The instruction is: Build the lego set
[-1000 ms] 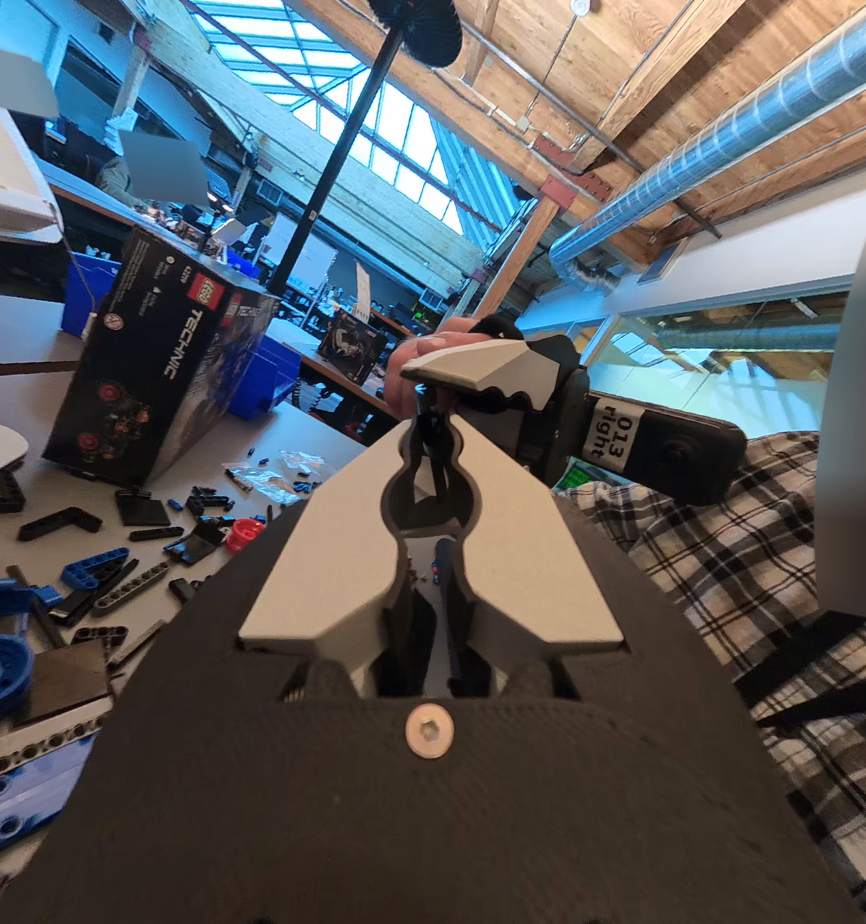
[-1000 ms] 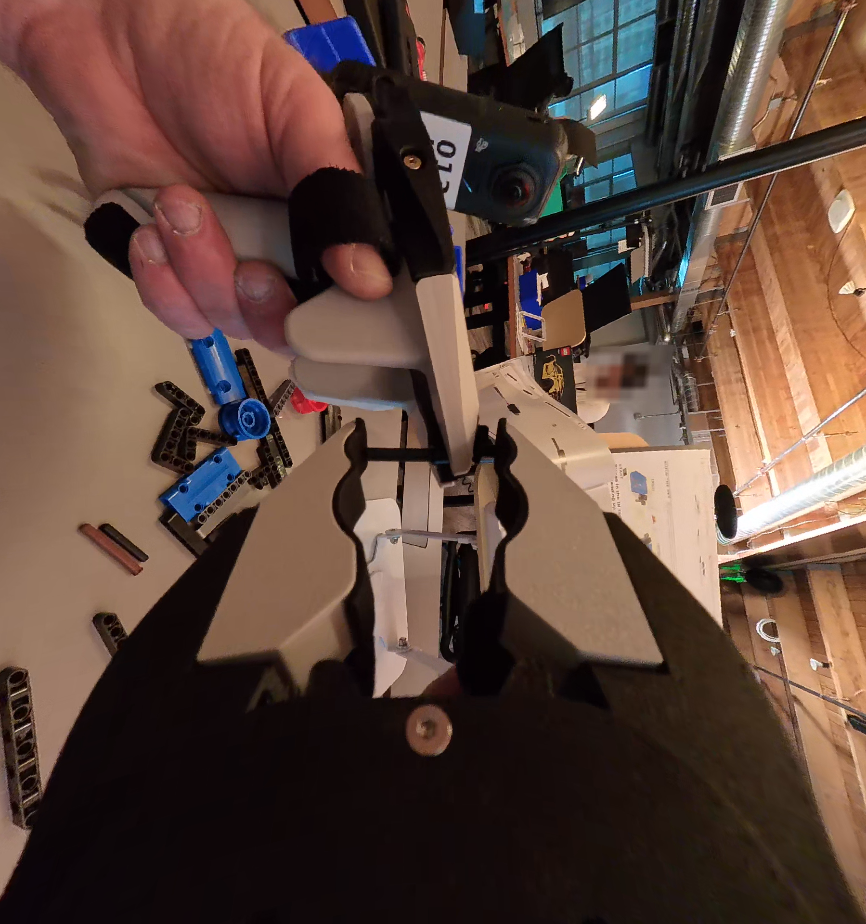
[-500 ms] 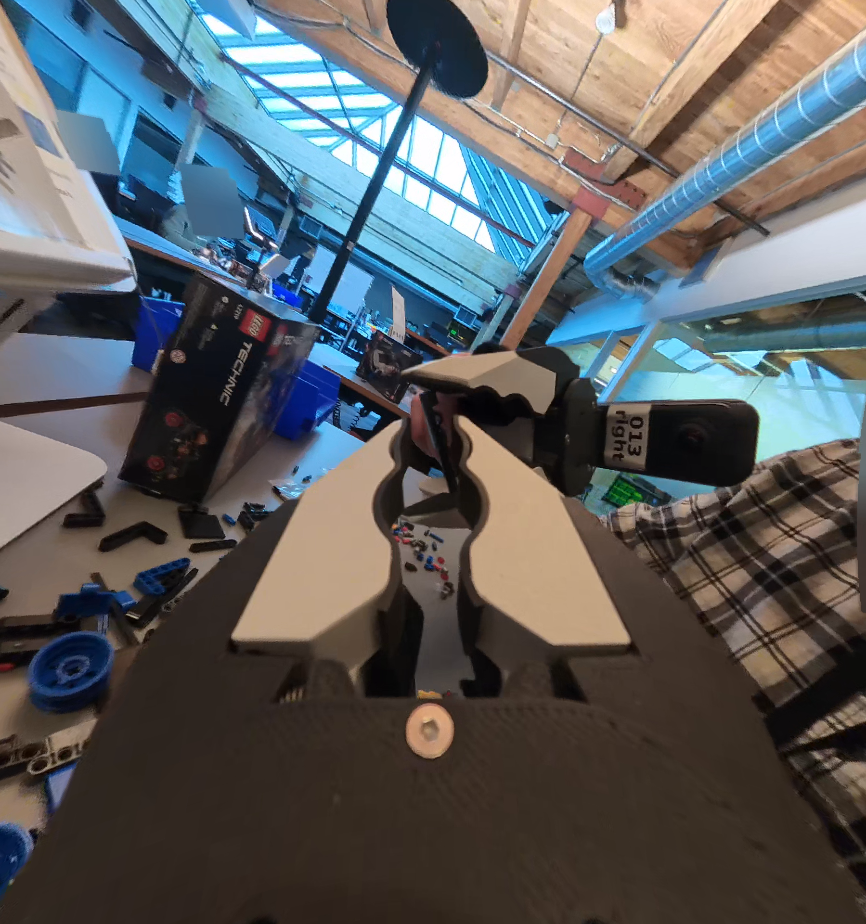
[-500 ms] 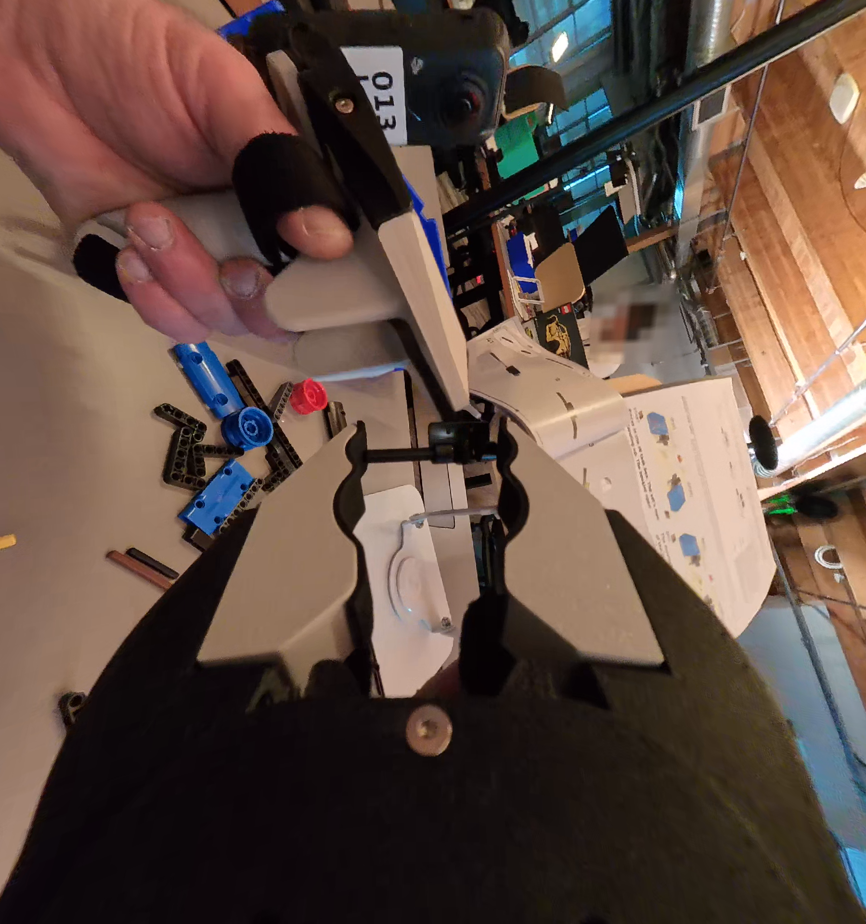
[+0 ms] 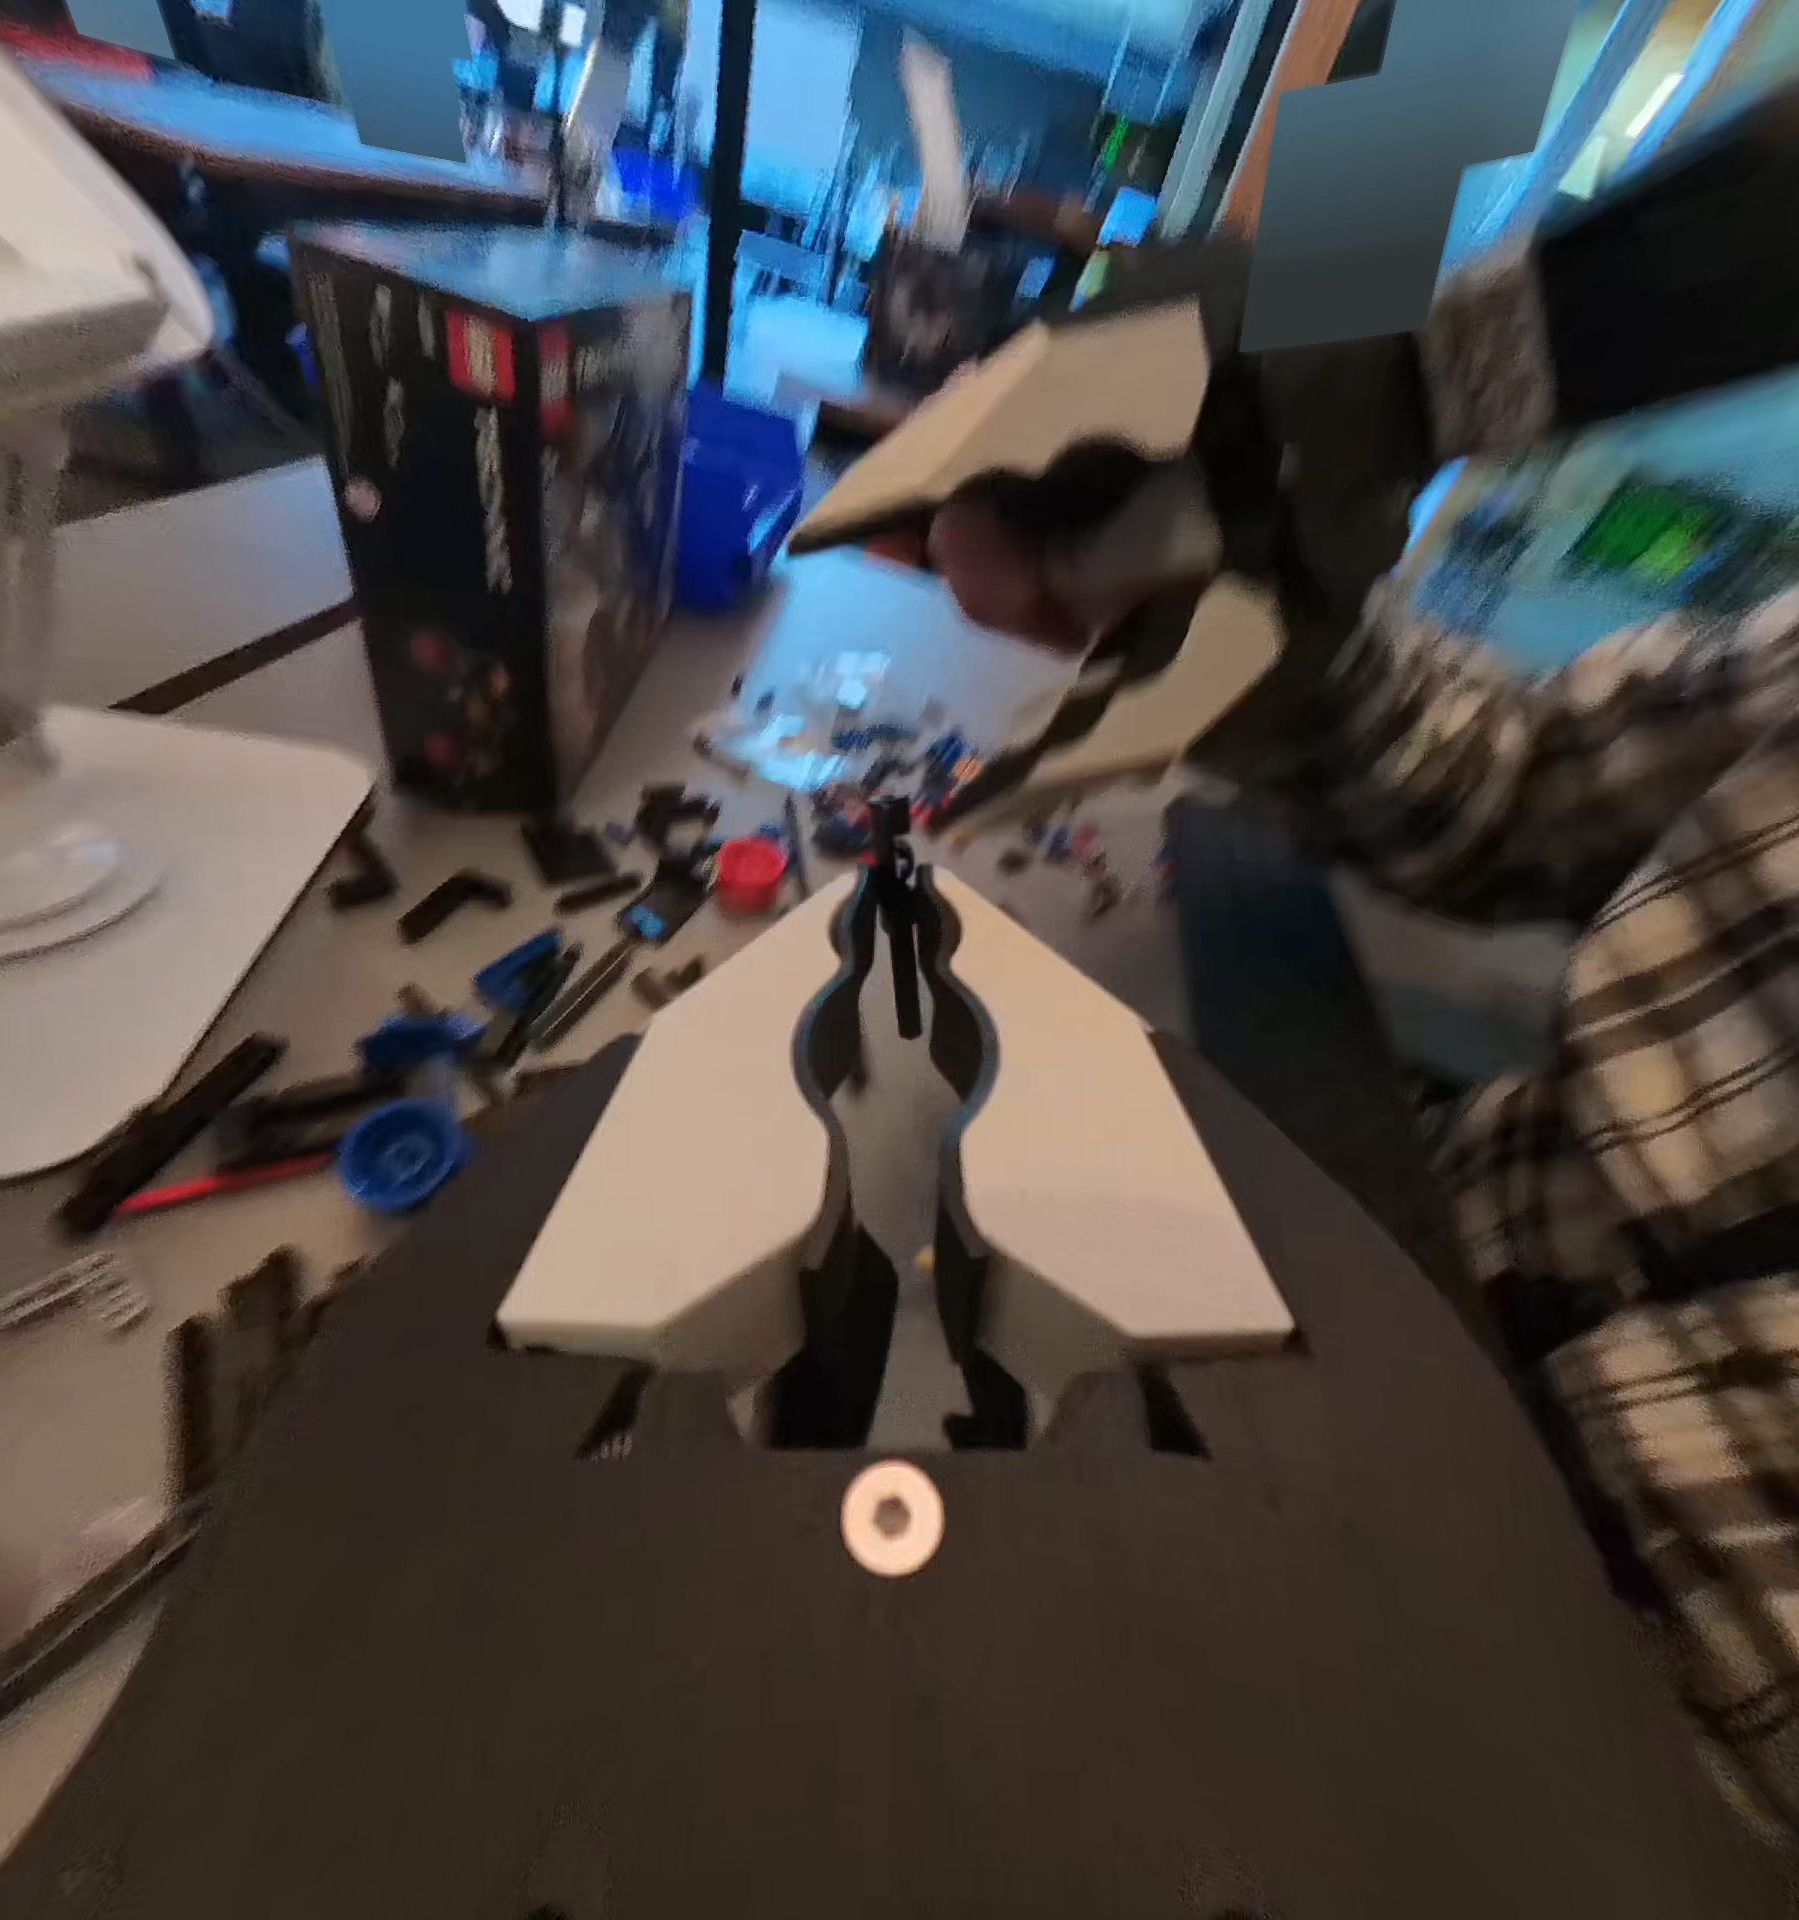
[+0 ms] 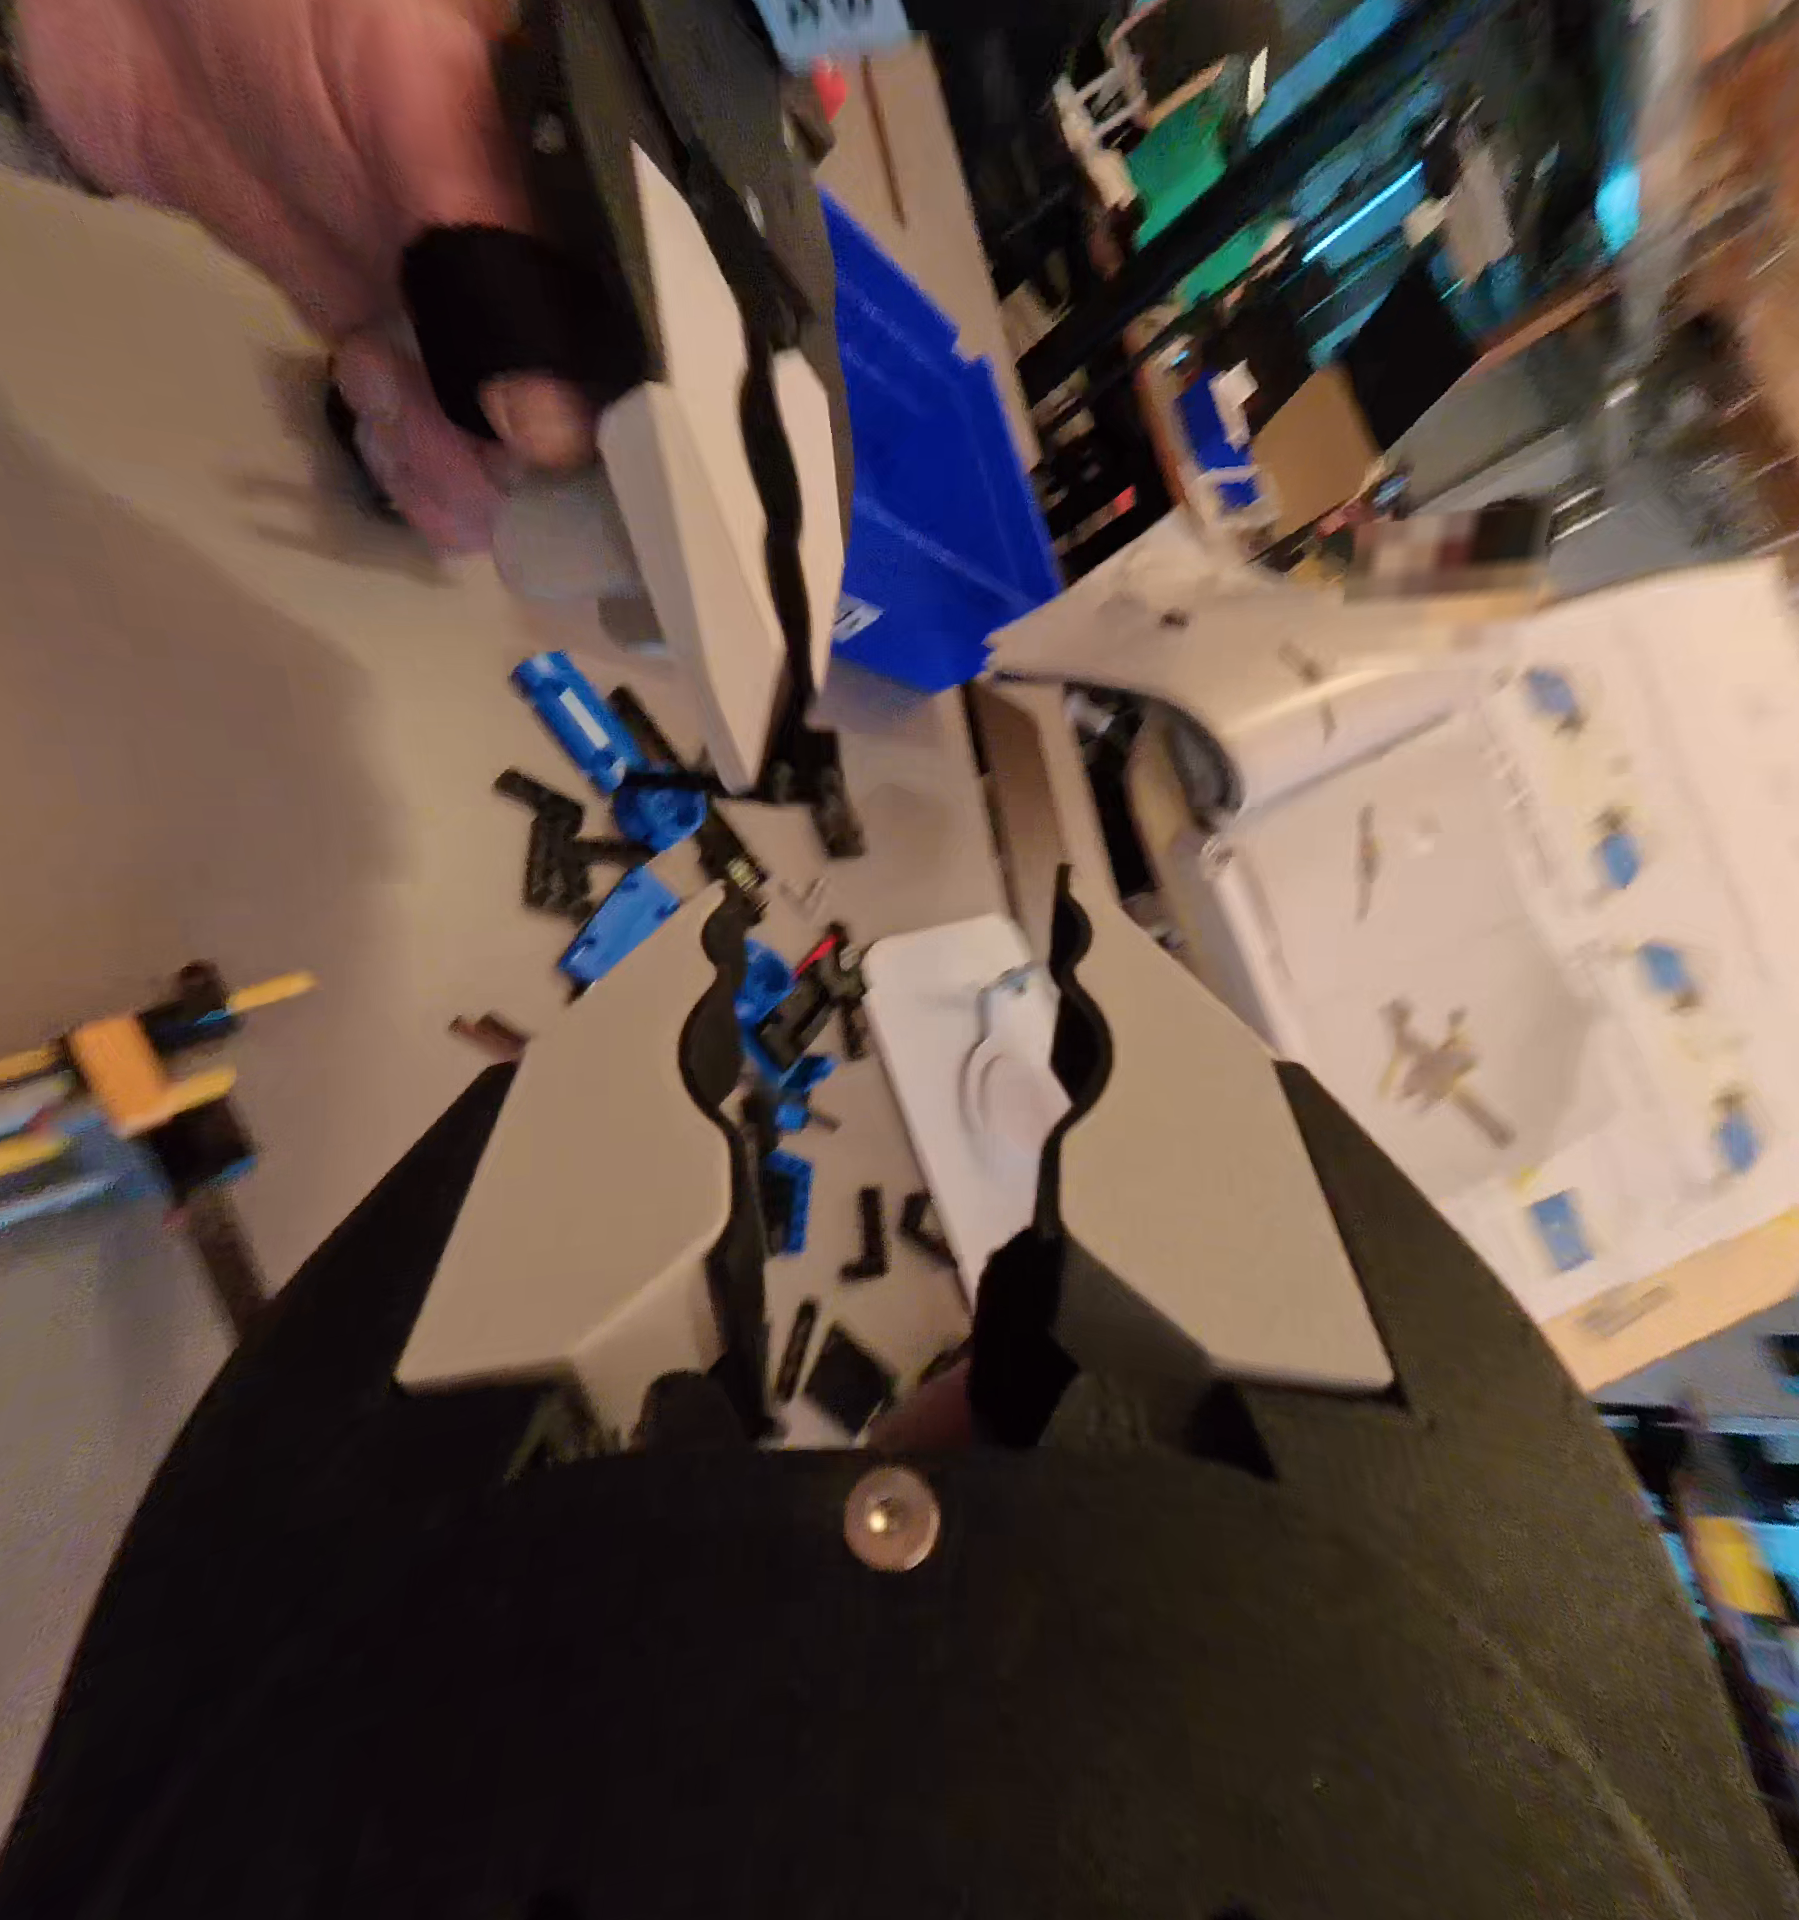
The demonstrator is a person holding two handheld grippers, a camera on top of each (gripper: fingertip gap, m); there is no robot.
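My left gripper (image 5: 890, 883) is shut on a thin black axle (image 5: 903, 977) with a small black connector on its far end, held above the table. My right gripper (image 6: 895, 904) is open and empty; it also shows up and to the right in the left wrist view (image 5: 874, 675), apart from the axle. The left gripper shows in the right wrist view (image 6: 786, 727), held by a hand. Loose black and blue Lego pieces (image 6: 656, 821) lie on the grey table (image 6: 199, 727) below. Both views are blurred.
A black Lego box (image 5: 500, 520) stands at the back. A blue wheel (image 5: 401, 1153) and a red piece (image 5: 749, 868) lie among the parts. A white stand base (image 5: 95, 935) and open instruction booklet (image 6: 1549, 935) sit nearby, with a blue bin (image 6: 916, 468) and a yellow-and-black assembly (image 6: 116, 1070). Only a small space, under 4 cm, lies between the two pairs of fingers. Between my left fingertips and the blue wheel (image 5: 401, 1153) there is roughly 15 cm.
Both grippers have tipped down toward the table. The right gripper has come off the black axle, opened wider and moved away. The left gripper keeps the axle.
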